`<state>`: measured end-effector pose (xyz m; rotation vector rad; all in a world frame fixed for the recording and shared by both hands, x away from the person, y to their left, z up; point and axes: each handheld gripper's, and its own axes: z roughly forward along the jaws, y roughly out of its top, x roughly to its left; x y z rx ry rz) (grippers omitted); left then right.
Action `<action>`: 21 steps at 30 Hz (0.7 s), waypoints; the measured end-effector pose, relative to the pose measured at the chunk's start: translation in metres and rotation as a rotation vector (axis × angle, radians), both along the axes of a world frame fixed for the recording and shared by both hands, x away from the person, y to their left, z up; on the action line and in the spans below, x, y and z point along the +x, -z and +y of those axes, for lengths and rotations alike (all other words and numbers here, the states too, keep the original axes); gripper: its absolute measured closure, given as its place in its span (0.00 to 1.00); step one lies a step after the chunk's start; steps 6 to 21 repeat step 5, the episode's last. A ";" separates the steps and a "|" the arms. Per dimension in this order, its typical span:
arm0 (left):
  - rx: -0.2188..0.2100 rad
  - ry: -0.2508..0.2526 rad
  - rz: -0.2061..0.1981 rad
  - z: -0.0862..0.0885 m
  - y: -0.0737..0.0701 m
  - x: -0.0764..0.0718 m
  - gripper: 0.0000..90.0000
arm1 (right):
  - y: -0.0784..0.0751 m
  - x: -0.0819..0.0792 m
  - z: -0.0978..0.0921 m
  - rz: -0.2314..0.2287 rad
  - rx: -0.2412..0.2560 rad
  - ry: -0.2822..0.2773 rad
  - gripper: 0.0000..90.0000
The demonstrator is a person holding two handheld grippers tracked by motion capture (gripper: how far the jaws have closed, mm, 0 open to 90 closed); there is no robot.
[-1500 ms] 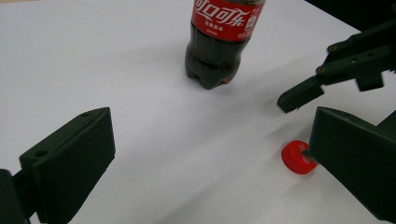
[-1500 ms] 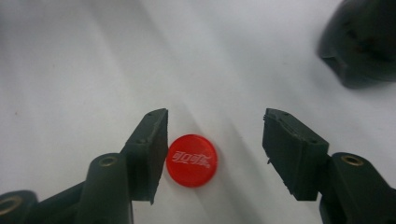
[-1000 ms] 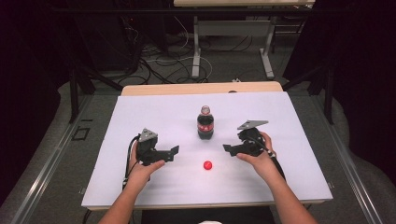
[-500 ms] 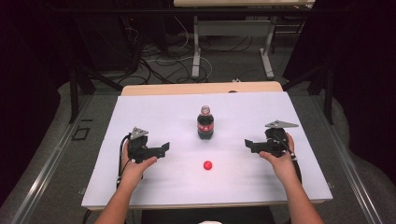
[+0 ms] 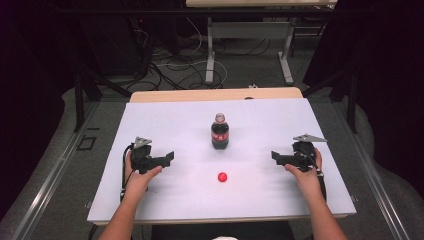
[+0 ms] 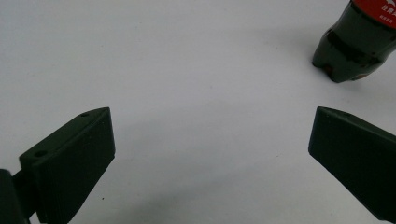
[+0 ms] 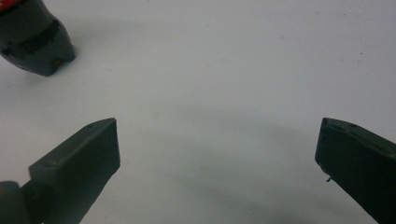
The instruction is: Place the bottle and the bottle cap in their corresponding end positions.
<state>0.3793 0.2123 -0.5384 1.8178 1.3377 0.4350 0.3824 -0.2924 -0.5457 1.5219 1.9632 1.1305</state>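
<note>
Two hand-held grippers rest low over a white table (image 5: 165,210), each with jaws spread wide and nothing between them. The left gripper (image 5: 169,157) points inward toward a bottle (image 5: 220,132), which stands upright well ahead of its fingers (image 6: 70,163) and off to their far side. The right gripper (image 5: 276,157) faces it from the opposite side, equally far from the bottle. A red cap (image 5: 222,176) lies on the table between the two pairs of fingertips, nearer the person than the bottle, touching neither gripper.
</note>
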 end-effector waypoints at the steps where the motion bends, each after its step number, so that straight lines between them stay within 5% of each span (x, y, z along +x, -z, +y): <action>1: -0.007 -0.005 0.000 0.000 0.001 0.000 0.01 | 0.000 0.000 -0.001 -0.001 0.000 0.003 0.00; 21: -0.013 -0.026 0.001 0.004 0.003 0.002 0.01 | 0.001 0.000 -0.003 0.017 0.008 0.014 0.00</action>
